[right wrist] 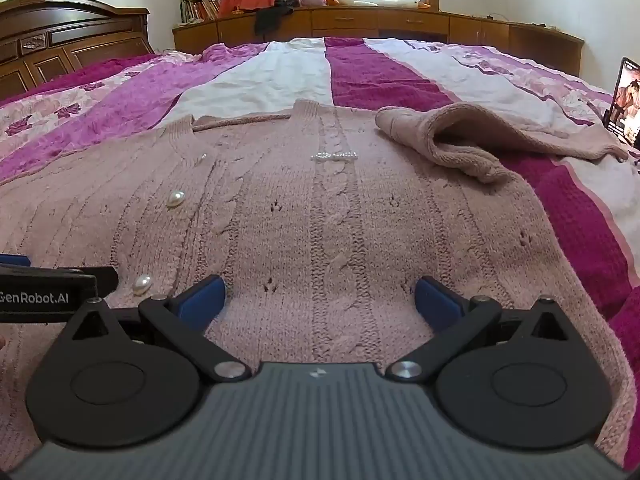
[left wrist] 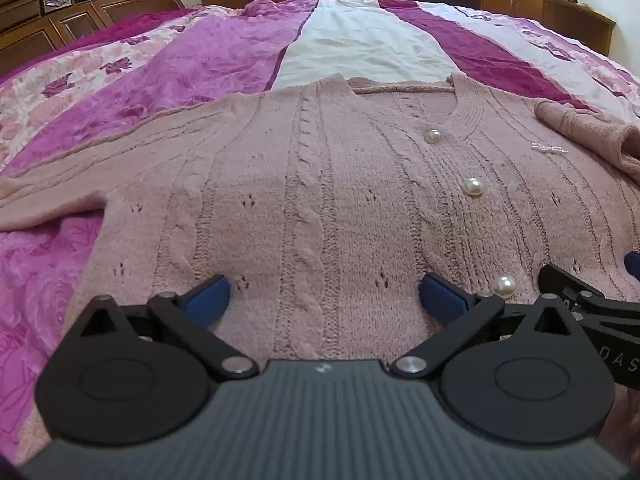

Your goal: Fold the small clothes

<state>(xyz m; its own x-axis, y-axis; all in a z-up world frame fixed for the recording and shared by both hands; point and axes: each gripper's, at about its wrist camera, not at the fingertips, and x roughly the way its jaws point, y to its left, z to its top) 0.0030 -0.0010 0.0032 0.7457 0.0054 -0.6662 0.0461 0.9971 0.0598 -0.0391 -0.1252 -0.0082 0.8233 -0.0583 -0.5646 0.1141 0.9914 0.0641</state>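
Note:
A dusty-pink cable-knit cardigan (left wrist: 320, 184) (right wrist: 320, 220) with pearl buttons (left wrist: 474, 187) lies flat, front up, on the bed. Its left sleeve (left wrist: 60, 196) stretches out sideways. Its right sleeve (right wrist: 452, 136) is folded in over the shoulder, cuff open towards me. My left gripper (left wrist: 324, 298) hovers open over the lower left panel, blue pads wide apart. Just as open, my right gripper (right wrist: 320, 296) sits over the lower right panel. Each gripper's body shows at the edge of the other's view. A small beaded clip (right wrist: 334, 156) sits on the chest.
The bedspread (left wrist: 208, 56) is striped in magenta, white and floral pink. A dark wooden headboard (left wrist: 60, 4) stands at the left, and low wooden cabinets (right wrist: 360, 24) run along the far wall. A lit phone screen (right wrist: 626, 100) stands at the bed's right edge.

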